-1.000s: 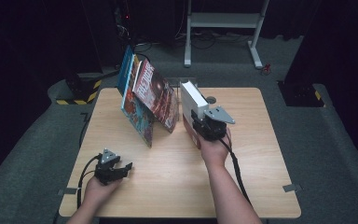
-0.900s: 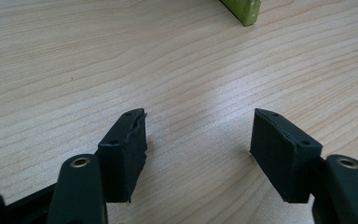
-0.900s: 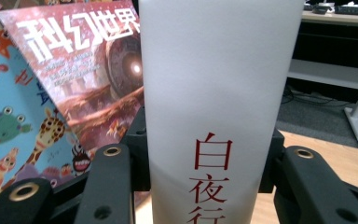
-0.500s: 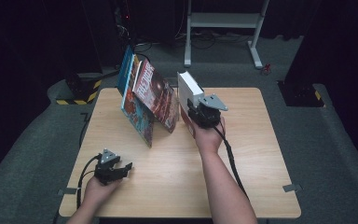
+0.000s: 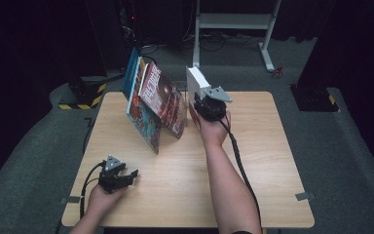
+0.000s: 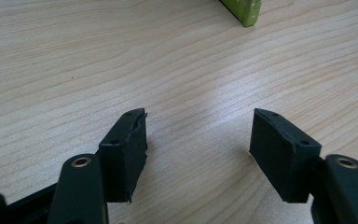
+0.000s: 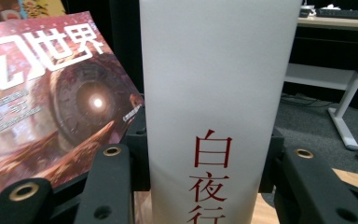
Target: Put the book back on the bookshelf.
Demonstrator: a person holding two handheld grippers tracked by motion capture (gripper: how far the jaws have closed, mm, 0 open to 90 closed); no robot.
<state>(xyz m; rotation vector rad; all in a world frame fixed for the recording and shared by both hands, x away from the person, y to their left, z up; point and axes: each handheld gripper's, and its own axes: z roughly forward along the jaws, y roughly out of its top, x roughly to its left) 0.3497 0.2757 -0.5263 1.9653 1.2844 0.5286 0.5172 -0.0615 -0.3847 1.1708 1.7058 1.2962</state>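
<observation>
Right hand-held gripper (image 5: 198, 100): jaws clamped on the spine of 1 white book (image 5: 196, 83), held upright at the table's (image 5: 263, 146) far edge, just beside leaning magazines (image 5: 161, 100). Left hand-held gripper (image 5: 132, 174): jaws parted, empty, near the table's front-left corner

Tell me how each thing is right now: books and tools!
white book: upright, clamped in the right tool.
magazines: standing, leaning in a row on the table.
left tool: open, holding nothing, low over the table.
</observation>
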